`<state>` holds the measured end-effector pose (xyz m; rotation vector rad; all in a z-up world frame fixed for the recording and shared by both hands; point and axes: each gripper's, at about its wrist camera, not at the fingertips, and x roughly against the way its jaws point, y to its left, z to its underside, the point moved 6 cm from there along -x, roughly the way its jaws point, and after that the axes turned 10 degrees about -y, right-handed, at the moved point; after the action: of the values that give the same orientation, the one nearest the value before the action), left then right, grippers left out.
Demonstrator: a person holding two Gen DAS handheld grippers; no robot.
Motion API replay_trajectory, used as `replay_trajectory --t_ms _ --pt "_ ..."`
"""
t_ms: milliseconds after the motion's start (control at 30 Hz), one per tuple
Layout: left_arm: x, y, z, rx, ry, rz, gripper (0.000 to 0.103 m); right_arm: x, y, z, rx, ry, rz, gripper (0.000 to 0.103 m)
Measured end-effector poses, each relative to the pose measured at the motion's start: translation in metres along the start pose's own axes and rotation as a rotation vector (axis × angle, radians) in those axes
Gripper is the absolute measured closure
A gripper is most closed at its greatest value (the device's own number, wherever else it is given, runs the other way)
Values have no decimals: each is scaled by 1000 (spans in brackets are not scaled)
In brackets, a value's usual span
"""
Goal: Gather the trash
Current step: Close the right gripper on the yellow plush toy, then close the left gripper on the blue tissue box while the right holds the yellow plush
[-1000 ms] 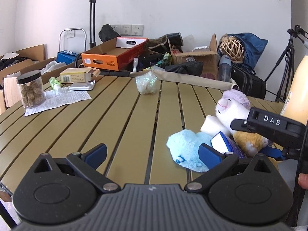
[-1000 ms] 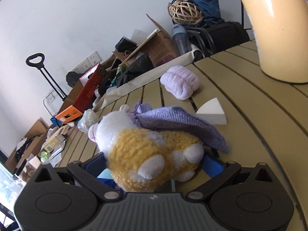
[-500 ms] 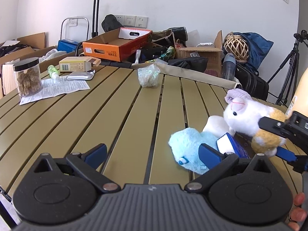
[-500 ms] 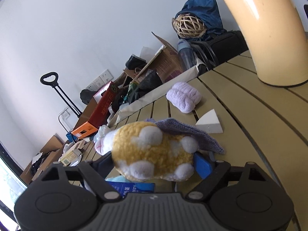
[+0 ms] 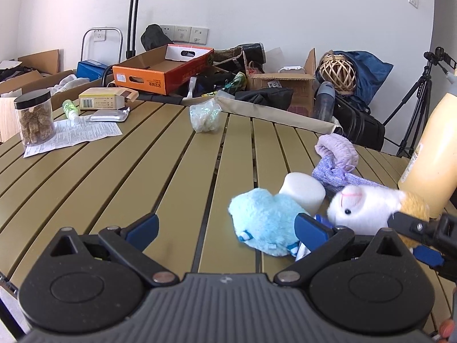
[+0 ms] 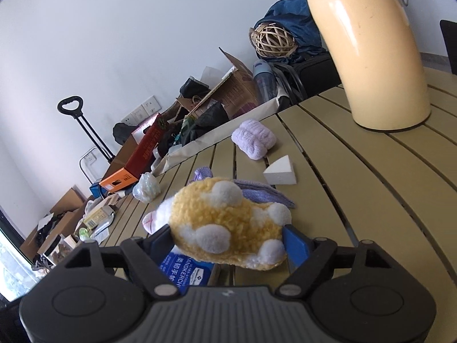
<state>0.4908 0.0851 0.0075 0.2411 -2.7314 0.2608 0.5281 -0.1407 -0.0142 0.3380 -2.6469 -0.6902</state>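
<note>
Right wrist view: right tongs (image 6: 228, 240) are clamped on a plush toy (image 6: 228, 225), blue pads pressing its two flanks; the jaws have just been closing, with the toy between them. The toy has a fuzzy yellow body with white pom-pom feet and a white head with pink stitching at the snout. It is held clear of the tabletop (image 6: 371, 188), feet toward the camera. Directly beneath it lies a blue tissue packet (image 6: 185, 268) with white lettering. Behind the toy: a purple cloth (image 6: 265, 194), a white foam wedge (image 6: 281, 171), a lilac knitted roll (image 6: 254, 140), and a tall cream-yellow bottle (image 6: 371, 57) standing upright.

Left wrist view: left tongs (image 5: 225, 228) stand wide apart, nothing between the pads, low over the slatted tabletop (image 5: 142, 171). The plush toy (image 5: 368, 208) appears at lower right, white face toward this camera, gripped by the right tongs (image 5: 414, 238) entering from the right edge. A light-blue plush (image 5: 262, 220) lies just left of it, near the left tongs' right pad. A crumpled clear plastic bag (image 5: 204, 115) sits well apart, at the far middle of the tabletop. A printed paper sheet (image 5: 74, 135) and a lidded jar (image 5: 34, 117) are at far left.
</note>
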Motion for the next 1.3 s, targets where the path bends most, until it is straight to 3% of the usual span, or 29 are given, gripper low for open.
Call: replay_trajectory --t_ms 233,433,600,800,867,900,1300 --pt "11 -24 6 -49 12 69 0 28 -2 15 70 -6 61 22" --pt "10 -58 26 -120 54 175 0 38 -9 11 77 -25 45 21" --pt "4 -80 41 -174 79 221 0 38 -16 9 60 -17 15 21" --pt "-7 -92 55 -234 73 197 0 38 -19 7 37 -6 -6 21" --pt "-11 -93 58 -233 82 195 11 38 -19 8 40 -2 -8 21" --pt "-12 -94 58 -232 86 212 25 38 -19 8 42 -1 -9 21" --pt "1 -75 46 -246 63 170 27 37 -15 9 83 11 -8 20"
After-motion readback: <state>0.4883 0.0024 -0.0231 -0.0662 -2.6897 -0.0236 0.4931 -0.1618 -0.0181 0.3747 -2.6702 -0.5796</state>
